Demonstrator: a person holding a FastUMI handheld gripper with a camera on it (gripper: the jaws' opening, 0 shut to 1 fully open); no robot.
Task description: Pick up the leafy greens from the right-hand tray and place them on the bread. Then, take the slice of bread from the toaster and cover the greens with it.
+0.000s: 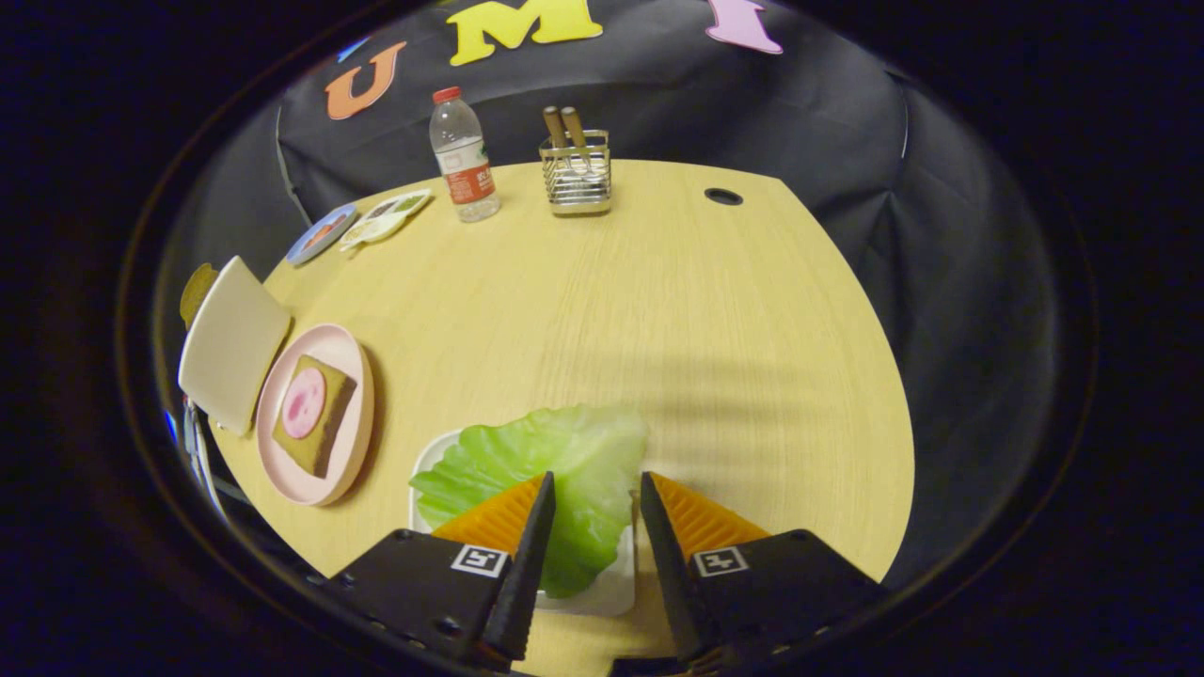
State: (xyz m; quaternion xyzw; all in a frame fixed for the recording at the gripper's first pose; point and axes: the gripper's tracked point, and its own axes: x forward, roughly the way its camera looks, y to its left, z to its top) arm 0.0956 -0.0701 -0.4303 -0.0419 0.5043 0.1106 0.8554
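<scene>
Gripper (596, 489): fingers spread, straddling the leaf, not pinching it.
Greens: crinkled pale-green lettuce leaf (546, 461), lower centre, lying on a small white square tray (616, 588).
Bread: brown slice topped with a pink round (313, 414), on a round pink plate (353, 362), lower left.
Toaster: cream box (230, 343), left edge; its slice cannot be made out.
Risk: floppy leaf may slip if only its thin edge is caught; a low closure may drag the tray.
Background: clear water bottle (463, 160), wire cutlery holder (576, 174), upper centre.

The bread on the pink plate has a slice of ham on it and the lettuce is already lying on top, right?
Not quite. The gripper view shows the lettuce on its white tray, between the open gripper's fingers. The bread on the pink plate carries only the ham.
</scene>
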